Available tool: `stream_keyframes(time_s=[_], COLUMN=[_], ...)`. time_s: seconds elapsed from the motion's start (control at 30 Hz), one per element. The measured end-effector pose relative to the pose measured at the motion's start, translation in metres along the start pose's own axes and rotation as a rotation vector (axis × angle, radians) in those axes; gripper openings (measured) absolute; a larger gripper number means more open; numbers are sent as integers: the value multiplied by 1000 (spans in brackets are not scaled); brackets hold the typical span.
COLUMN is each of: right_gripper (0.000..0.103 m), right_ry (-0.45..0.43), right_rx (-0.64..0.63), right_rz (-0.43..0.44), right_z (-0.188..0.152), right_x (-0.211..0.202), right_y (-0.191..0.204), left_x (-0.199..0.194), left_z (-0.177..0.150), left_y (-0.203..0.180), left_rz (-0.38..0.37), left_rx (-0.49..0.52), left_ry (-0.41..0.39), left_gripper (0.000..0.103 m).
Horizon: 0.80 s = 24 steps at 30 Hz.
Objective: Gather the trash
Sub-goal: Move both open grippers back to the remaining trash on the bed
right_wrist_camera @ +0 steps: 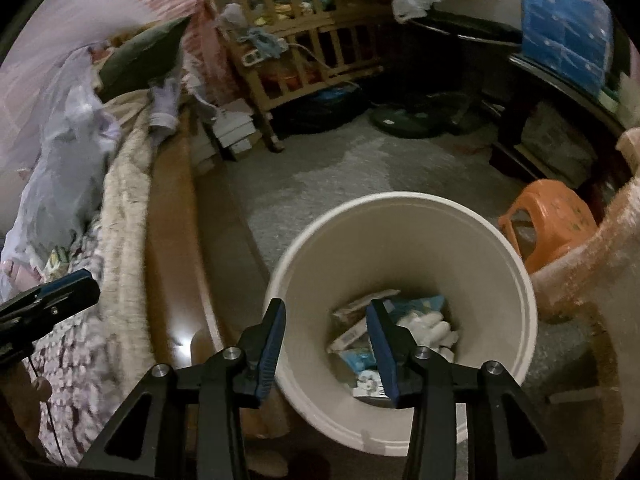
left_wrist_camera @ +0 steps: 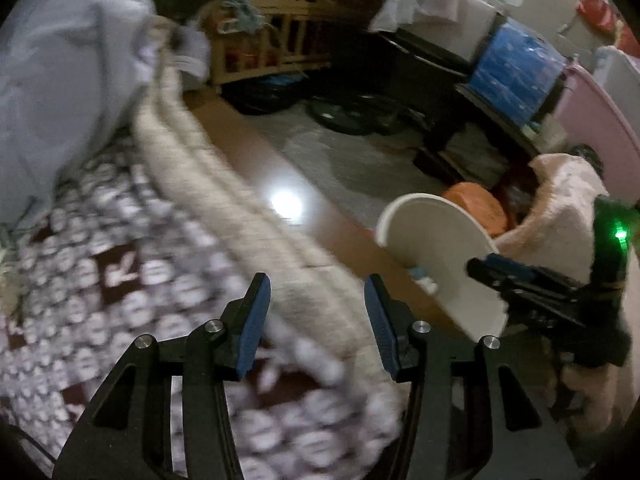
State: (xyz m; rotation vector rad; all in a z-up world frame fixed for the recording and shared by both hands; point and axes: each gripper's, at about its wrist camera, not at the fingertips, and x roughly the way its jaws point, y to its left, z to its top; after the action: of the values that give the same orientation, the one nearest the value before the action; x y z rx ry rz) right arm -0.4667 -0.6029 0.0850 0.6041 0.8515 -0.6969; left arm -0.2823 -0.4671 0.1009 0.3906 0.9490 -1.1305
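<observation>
The right gripper (right_wrist_camera: 326, 346) hangs over the mouth of the white bin (right_wrist_camera: 472, 248) with its jaws spread and nothing between them, one blue pad lying over the near rim and the other over the bin's inside. The left gripper (left_wrist_camera: 318, 320) is spread and empty too, poised above the patterned blanket (left_wrist_camera: 92, 264) near the edge of the bed (left_wrist_camera: 224, 216).

The bin stands on the grey floor (right_wrist_camera: 360, 168) just beside the bed's wooden side, with an orange stool (right_wrist_camera: 552, 220) near it on the far side. At its bottom lies a small heap of trash (right_wrist_camera: 400, 328) — crumpled white tissue, flat paper packets and a blue-printed wrapper, as far as the dim light allows.

So part of the collecting looks done: several pieces are already in. What is left is harder to judge — the left view is blurred, and no clear scrap shows on the blanket under that gripper. Loose paper-like pieces (right_wrist_camera: 164, 108) lie farther along the bed near a dark pillow (right_wrist_camera: 140, 60), and these may be next, though I cannot tell whether they are trash.
</observation>
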Motion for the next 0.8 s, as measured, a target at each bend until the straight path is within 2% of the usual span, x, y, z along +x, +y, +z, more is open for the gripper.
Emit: stream_keyframes(time_s=[0.27,0.6,0.8], right_gripper=[42,44,46], right_ry=[0,34,74], right_rx=[-90,-235,-323], right_rz=[56,156,218], right_z=[7,6,0], right_x=[2,20,38], right_y=[60,156,216], left_x=[-20,-43,-65], left_z=[-16,-34,-61], left_y=[58,131,191], left_rz=[92,186,254], left_rx=[-66,-178,-252], left_ry=[-20,-30,-30], left_gripper=[47,47,47])
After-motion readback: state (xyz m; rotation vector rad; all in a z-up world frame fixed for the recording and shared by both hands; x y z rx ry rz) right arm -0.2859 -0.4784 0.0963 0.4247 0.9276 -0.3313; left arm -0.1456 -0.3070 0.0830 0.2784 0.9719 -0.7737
